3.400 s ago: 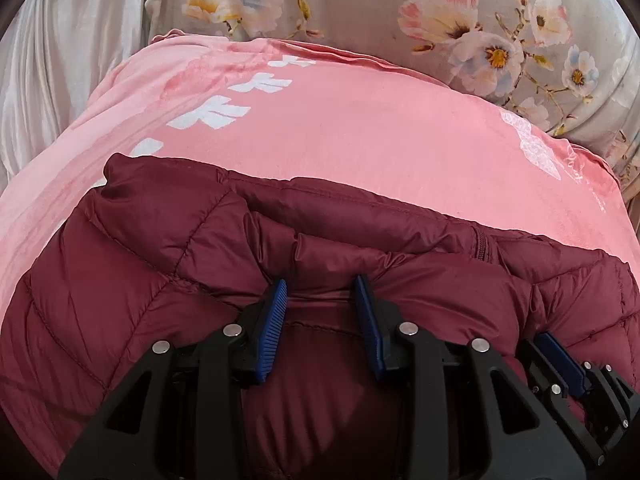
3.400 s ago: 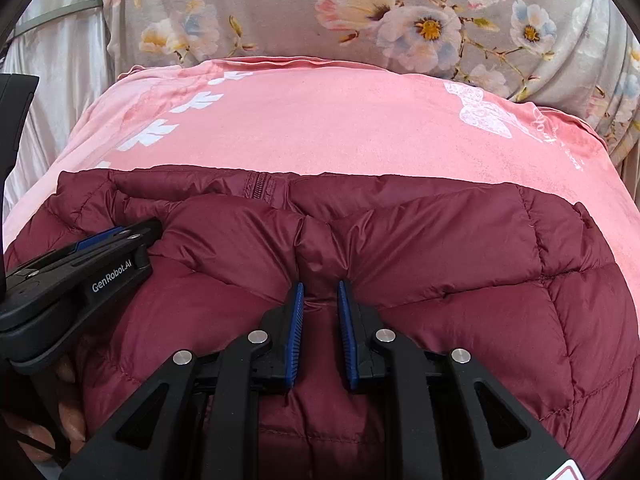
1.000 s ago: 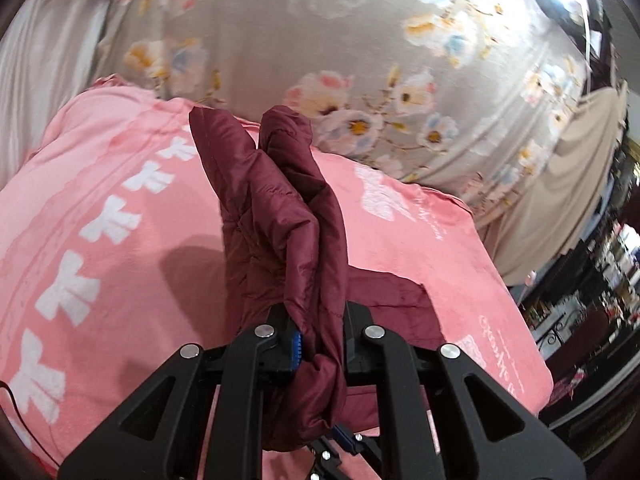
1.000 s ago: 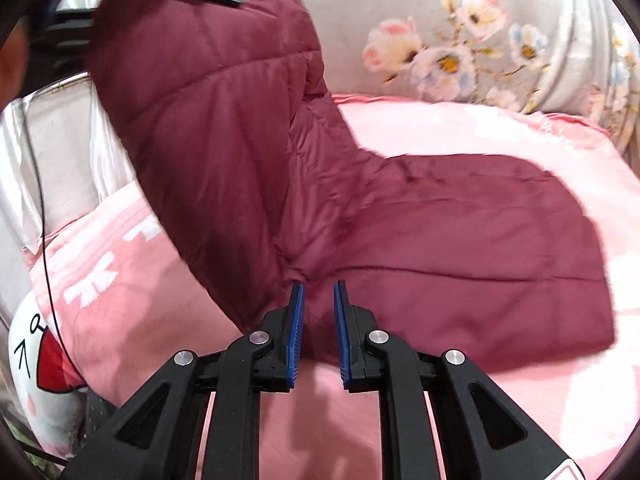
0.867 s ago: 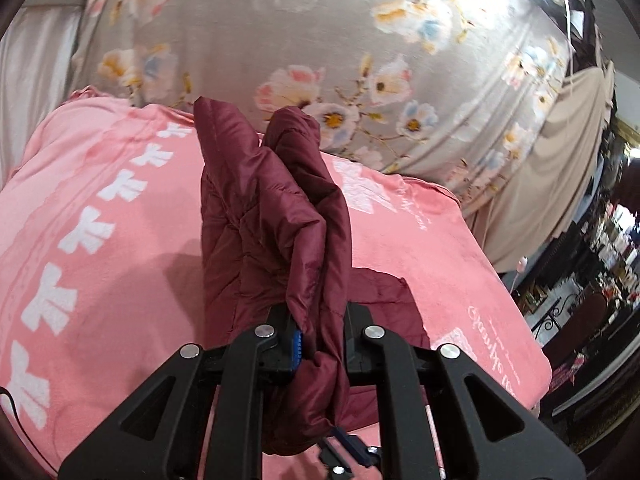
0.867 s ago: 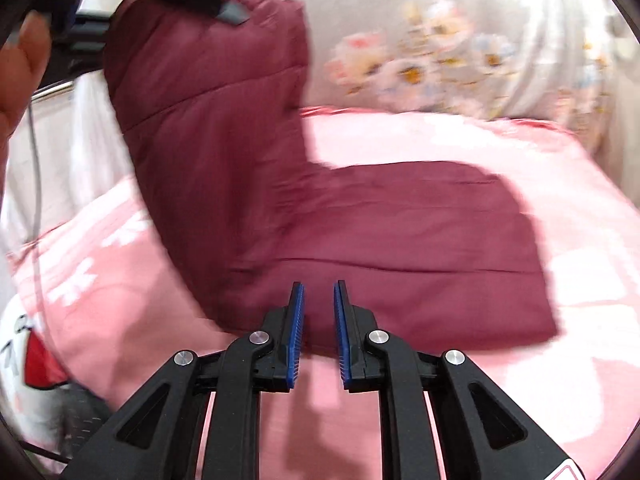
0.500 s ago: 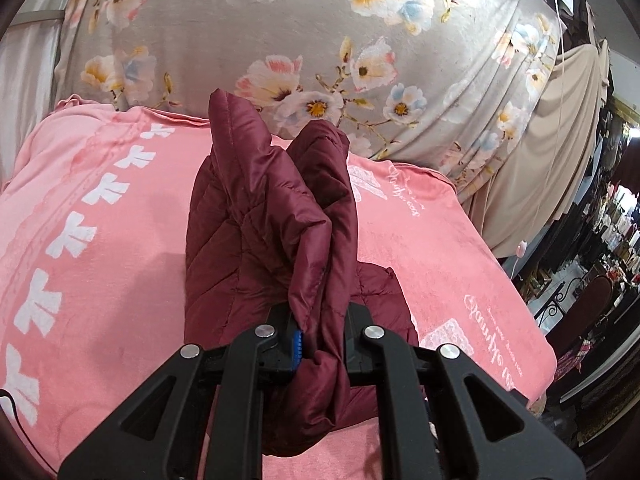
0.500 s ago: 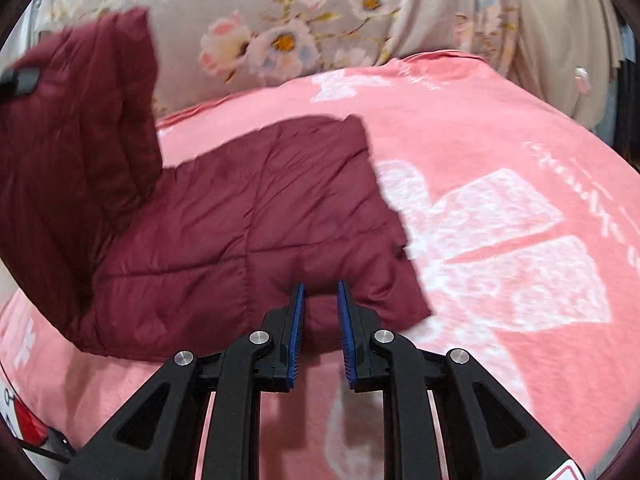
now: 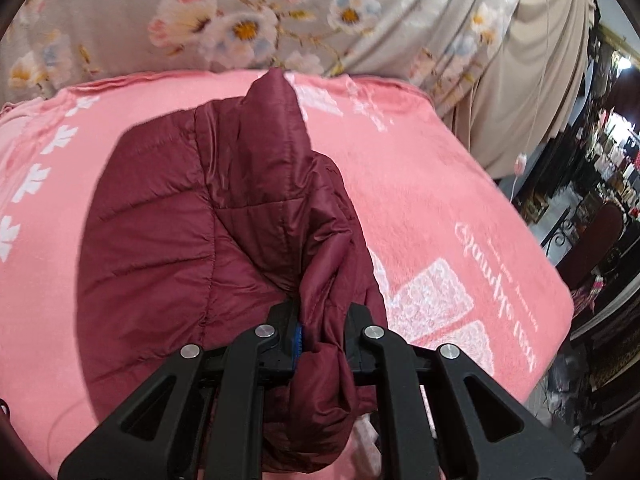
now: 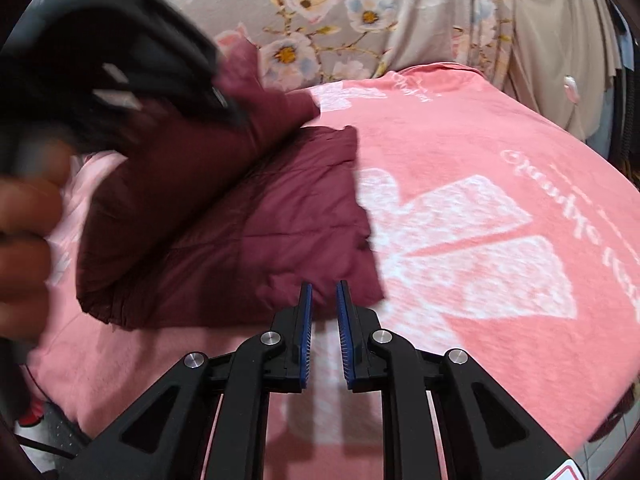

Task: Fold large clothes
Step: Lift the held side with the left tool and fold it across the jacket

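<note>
A maroon quilted jacket lies partly folded on a pink blanket. My left gripper is shut on a bunched fold of the jacket, and the held flap drapes over the part lying flat. In the right wrist view the jacket lies flat, with the lifted flap at upper left under the blurred left gripper and a person's hand. My right gripper hovers just in front of the jacket's near right corner. Its pads stand slightly apart with nothing between them.
The pink blanket with white print covers a bed. A grey floral cloth hangs behind it, and a beige curtain hangs at the right. Beyond the bed's right edge is a dark room with furniture.
My left gripper has brought the raised jacket flap down and over the flat part. The right gripper has swung right along the jacket's near edge to its corner, still empty.
</note>
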Demonstrator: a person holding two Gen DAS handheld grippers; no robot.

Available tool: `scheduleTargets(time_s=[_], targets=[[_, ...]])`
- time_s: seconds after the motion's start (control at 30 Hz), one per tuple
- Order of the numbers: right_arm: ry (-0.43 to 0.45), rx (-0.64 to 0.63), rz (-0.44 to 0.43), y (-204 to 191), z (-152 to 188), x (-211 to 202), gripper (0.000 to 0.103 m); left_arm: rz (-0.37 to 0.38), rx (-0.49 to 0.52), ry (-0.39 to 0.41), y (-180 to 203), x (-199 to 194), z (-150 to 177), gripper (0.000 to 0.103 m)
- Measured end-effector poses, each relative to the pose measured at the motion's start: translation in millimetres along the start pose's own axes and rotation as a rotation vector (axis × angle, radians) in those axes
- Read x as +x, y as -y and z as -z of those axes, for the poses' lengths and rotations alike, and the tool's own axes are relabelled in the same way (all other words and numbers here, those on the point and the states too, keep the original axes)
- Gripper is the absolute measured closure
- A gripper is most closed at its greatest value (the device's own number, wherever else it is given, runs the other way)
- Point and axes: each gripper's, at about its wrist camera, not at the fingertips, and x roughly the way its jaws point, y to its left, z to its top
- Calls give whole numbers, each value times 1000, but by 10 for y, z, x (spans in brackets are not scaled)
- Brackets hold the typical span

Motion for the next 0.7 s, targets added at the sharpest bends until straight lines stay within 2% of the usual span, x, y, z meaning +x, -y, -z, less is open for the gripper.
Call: scheduleTargets(time_s=[0.2, 0.3, 0.37, 0.4, 0.43, 0.5, 0.57, 0.63, 0.7], targets=[[15, -18, 12, 150, 26, -176, 88, -45, 15, -89, 148, 550, 150, 92], [22, -35, 0, 143, -6, -169, 88, -56, 20, -100, 170, 647, 189, 90], [37, -36, -17, 140, -45, -186, 86, -20, 7, -96, 171, 590, 186, 81], [46, -35, -21, 157, -80, -189, 77, 29, -25, -94, 151, 489, 170, 72], [66, -29, -28, 155, -119, -218, 64, 73, -57, -86, 149, 403, 152, 60], [109, -16, -62, 148, -206, -282, 51, 147, -108, -32, 125, 92, 95, 42], [132, -1, -99, 152, -316, -293, 45, 193, -115, 66, 76, -357, -17, 38], [150, 22, -147, 114, -401, -274, 40, 160, -107, 149, -20, -680, -139, 36], [147, 53, -201, 66, -459, -188, 39, 87, -123, 208, -226, -897, -328, 36]])
